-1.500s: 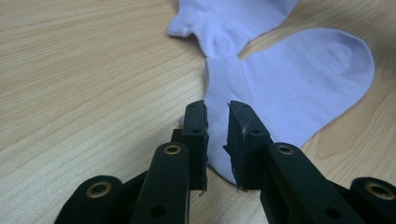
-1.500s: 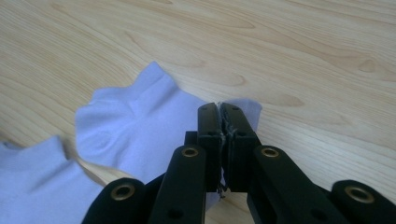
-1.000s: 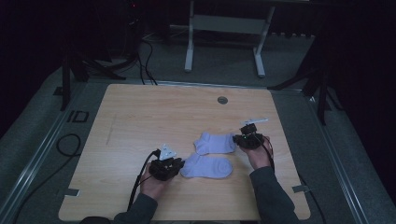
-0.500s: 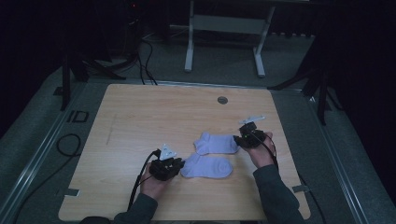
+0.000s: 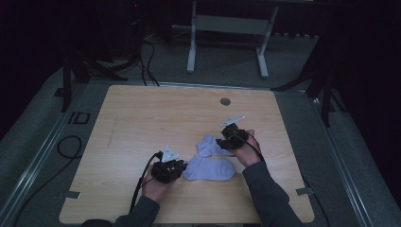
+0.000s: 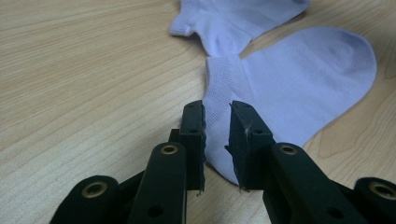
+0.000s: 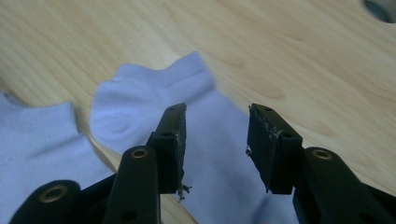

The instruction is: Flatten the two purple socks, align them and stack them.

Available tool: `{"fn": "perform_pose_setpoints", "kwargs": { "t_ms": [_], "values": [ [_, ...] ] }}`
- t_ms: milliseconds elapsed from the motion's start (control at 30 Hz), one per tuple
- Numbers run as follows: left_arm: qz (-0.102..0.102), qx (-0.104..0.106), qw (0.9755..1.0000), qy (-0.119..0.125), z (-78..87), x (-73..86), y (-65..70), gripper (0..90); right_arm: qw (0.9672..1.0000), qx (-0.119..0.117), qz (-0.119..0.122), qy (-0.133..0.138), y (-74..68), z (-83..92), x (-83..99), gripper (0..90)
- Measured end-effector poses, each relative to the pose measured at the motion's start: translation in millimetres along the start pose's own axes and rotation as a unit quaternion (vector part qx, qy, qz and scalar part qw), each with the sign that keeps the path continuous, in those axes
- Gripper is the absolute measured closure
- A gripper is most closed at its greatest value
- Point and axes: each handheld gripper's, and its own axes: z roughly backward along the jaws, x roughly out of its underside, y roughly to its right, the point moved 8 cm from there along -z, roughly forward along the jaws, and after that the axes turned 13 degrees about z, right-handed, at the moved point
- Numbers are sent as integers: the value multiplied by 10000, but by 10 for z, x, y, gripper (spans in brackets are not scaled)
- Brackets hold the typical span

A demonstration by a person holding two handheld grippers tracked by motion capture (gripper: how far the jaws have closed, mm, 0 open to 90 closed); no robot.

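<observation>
Two pale lilac socks lie flat on the wooden table. The near sock points its cuff at my left gripper. That gripper's jaws stand a narrow gap apart over the cuff edge, and the fabric there lies unbunched. The far sock lies under my right gripper. Its jaws have just been opening and stand wide apart above the sock, with nothing pinched. The near sock lies at the left of the right gripper view.
A round grommet hole sits in the table's far middle. Bare wood stretches to the left and far side. Beyond the table are a white desk frame and cables on the dark floor.
My right gripper has moved left over the far sock and its jaws have spread apart. The left gripper and the near sock have stayed put.
</observation>
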Motion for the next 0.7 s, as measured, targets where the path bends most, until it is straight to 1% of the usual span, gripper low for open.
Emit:
{"fn": "perform_pose_setpoints", "kwargs": {
  "t_ms": [100, 167, 300, 367, 567, 633, 700],
  "values": [
    [-2, 1, 10000, -6, 0, 1, 2, 752, 9998, -75, 83, -151, -68, -125, -2, 571],
    [1, 2, 10000, -1, 1, 0, 0, 751, 9997, -129, 82, -215, -108, -200, -7, 570],
    [2, 2, 10000, -2, 0, 0, -1, 751, 9992, -245, 125, -274, -176, -299, -37, 557],
    [-8, 3, 10000, -6, -2, 1, 3, 751, 9991, -263, 125, -309, -196, -338, -53, 559],
    [-3, 7, 10000, 1, -2, 0, 3, 750, 9985, -323, 36, -451, -229, -442, -52, 558],
    [-2, 7, 10000, 2, -2, 1, 5, 750, 9984, -357, -106, -423, -228, -454, -54, 558],
    [-6, 11, 10000, -2, -2, 2, 8, 750, 9983, -371, -183, -412, -223, -458, -53, 568]
  ]
}}
